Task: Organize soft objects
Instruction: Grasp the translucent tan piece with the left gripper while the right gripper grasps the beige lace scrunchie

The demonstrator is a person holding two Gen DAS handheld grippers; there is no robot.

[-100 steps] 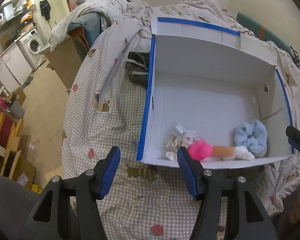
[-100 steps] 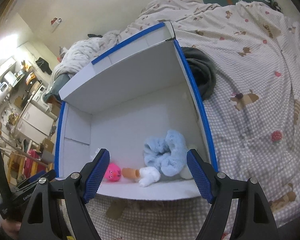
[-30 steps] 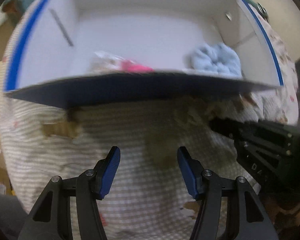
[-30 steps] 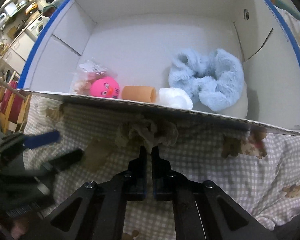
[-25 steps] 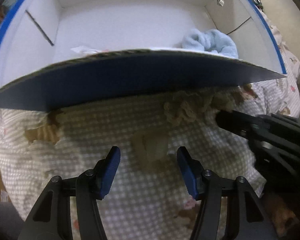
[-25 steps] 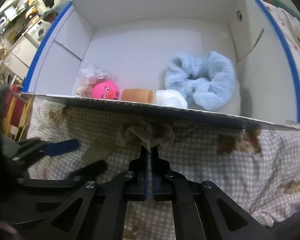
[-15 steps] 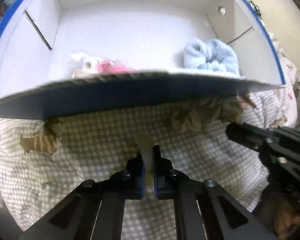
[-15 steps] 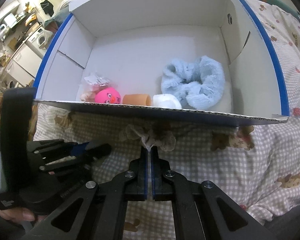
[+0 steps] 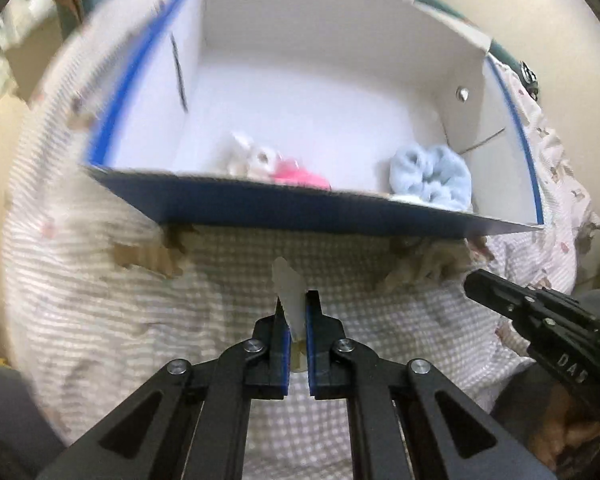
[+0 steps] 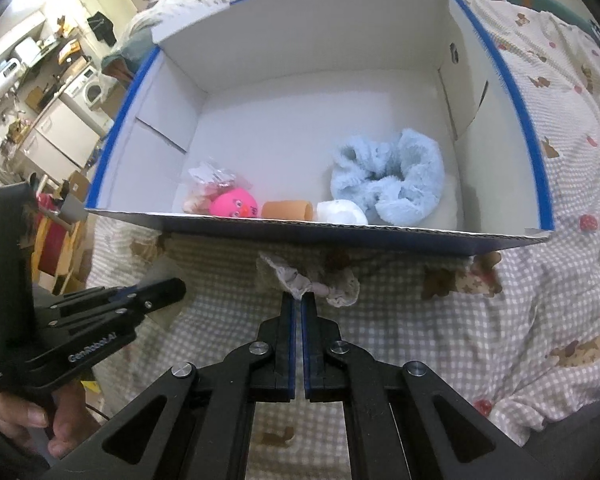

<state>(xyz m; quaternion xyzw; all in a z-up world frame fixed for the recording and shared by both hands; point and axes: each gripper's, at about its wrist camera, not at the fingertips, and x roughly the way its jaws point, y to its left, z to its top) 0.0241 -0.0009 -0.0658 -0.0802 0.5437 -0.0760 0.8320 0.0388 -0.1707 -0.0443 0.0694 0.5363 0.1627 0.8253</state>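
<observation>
Step in hand: two small soft items are judged to be in the pick-up stage, each lifted from the bed cover (image 10: 440,340) just in front of the box (image 10: 300,236).
Left claw (image 9: 296,312): pressed together on a pale translucent soft piece (image 9: 286,284), which stands up between the blue pads; what the piece is cannot be told from the blurred view.
Right claw (image 10: 296,300): pinched shut on a frilly beige scrunchie (image 10: 340,280), held by its near edge, the rest of the frill spread against the checked cover below the box's front wall.
Box contents: a pink ball toy (image 10: 236,202), an orange tube (image 10: 287,210), a white soft lump (image 10: 342,212), a light blue fluffy scrunchie (image 10: 388,178) and a small wrapped packet (image 10: 210,176) are seen lined along the near inside wall.
Progress: judged to be well along; two items are held outside the box and nothing else loose is seen on the cover.
Next move calls for: both claws to be raised clear of the front wall, carried over the open box, and the pieces released on bare floor.
Risk: the frill may catch on the cardboard edge if too little height is gained.
</observation>
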